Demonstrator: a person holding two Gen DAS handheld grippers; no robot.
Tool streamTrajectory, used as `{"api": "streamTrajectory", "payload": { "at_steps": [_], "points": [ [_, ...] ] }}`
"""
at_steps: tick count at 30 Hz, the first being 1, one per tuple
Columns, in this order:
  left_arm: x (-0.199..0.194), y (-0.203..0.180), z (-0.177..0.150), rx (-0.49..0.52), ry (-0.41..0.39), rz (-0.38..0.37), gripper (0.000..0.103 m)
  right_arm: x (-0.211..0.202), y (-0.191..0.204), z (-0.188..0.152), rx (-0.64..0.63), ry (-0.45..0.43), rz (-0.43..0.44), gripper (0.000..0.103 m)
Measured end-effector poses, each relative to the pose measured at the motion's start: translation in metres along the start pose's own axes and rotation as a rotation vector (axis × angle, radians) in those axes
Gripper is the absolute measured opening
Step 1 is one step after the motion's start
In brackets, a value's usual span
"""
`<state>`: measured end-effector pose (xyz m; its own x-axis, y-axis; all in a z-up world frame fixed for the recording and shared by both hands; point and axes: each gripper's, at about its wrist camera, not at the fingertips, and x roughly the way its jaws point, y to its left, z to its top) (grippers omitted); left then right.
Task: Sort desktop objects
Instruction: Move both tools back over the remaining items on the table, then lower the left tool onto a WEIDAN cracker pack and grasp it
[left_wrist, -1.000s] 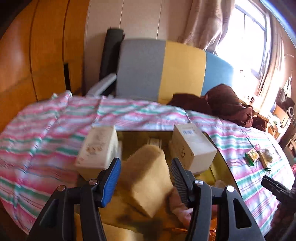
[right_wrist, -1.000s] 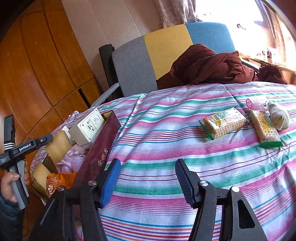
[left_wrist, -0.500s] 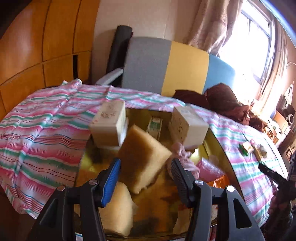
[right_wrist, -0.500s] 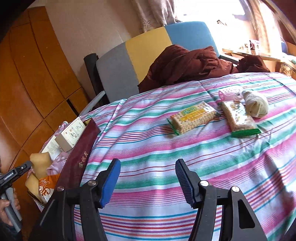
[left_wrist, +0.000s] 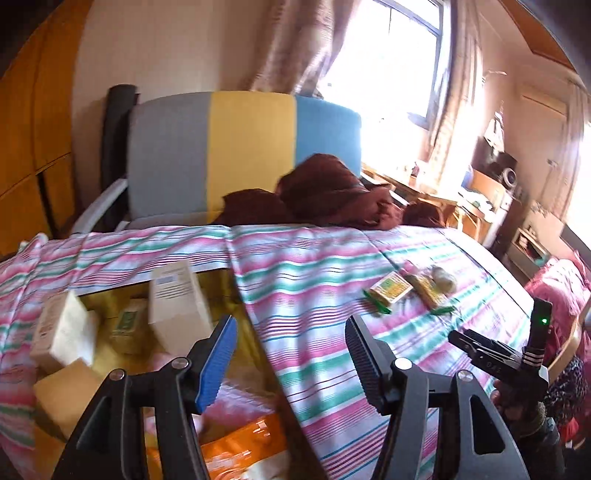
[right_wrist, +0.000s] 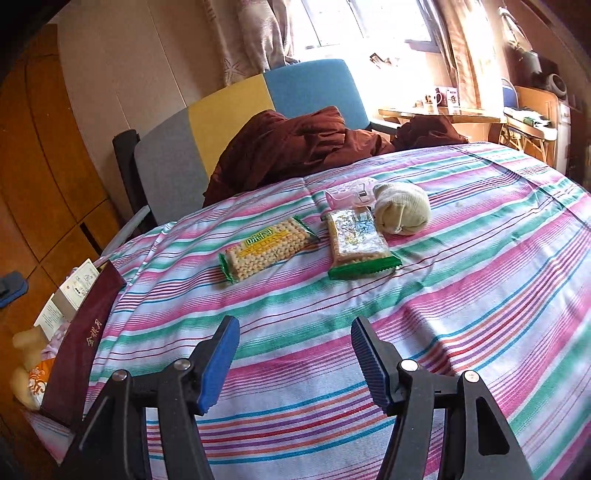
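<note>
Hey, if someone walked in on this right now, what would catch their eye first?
Probably the pink, green and white striped cloth covering the table, with two green-edged cracker packets and a cream balled sock lying mid-table. Next, the open dark red box of sorted items at its left edge, and the grey, yellow and blue chair behind.

A striped cloth (right_wrist: 443, 295) bears two cracker packs (right_wrist: 267, 247), a sock ball (right_wrist: 402, 208) and a box (right_wrist: 79, 350).

Two clear-wrapped cracker packets with green ends lie flat on the striped cloth: yellow-labelled cracker packet (right_wrist: 266, 246) angled leftward, second cracker packet (right_wrist: 358, 243) just beside it, pointing away. A rolled cream sock (right_wrist: 402, 208) touches the second packet's far corner; a pink clip (right_wrist: 349, 195) lies behind.
</note>
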<state>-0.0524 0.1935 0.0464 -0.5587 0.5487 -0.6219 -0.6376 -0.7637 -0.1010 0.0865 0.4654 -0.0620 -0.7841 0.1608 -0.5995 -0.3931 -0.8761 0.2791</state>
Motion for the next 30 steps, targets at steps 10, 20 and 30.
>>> {"api": "streamTrajectory", "payload": {
  "at_steps": [10,20,30],
  "points": [
    [0.117,-0.101,0.036,0.320,0.211,-0.089,0.063,0.010,-0.025,-0.009,0.099,0.002,0.082,0.070],
    [0.195,-0.144,0.045,0.543,0.296,-0.146,0.064,0.011,-0.028,-0.010,0.118,-0.019,0.163,0.080],
    [0.234,-0.140,0.040,0.552,0.354,-0.210,0.066,0.013,-0.028,-0.010,0.110,-0.018,0.190,0.085]
  ]
}}
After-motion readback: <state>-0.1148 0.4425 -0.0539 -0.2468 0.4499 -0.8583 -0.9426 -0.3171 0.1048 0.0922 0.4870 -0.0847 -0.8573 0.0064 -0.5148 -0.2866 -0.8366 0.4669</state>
